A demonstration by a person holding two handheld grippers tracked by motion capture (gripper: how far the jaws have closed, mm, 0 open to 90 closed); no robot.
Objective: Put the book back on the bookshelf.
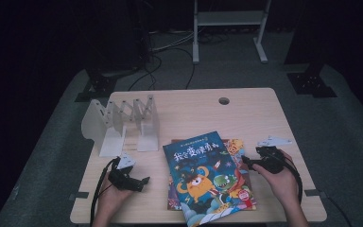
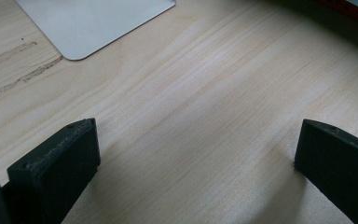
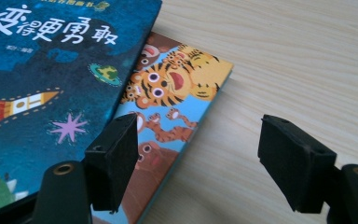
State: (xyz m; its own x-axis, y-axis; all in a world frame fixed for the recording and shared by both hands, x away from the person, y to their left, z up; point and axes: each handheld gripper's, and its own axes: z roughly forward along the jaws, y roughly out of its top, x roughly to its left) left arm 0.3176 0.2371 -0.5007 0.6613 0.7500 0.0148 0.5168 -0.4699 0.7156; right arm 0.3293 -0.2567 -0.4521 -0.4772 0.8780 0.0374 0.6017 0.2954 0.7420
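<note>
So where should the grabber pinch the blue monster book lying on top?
Probably its right long edge, coming in from the right. The blue monster picture book lies flat and skewed on the tiger picture book, so its bottom corner juts past the wooden table front, another pinchable spot. The right gripper, jaws apart, is already beside the stack.

**Hidden and cropped parts**

We see the tiger book (image 3: 177,107) largely covered by the blue book (image 3: 51,84) left of the right gripper (image 3: 198,154); its title is hidden. Ahead of the left gripper (image 2: 196,154), the white plate (image 2: 93,23) is cropped.
</note>
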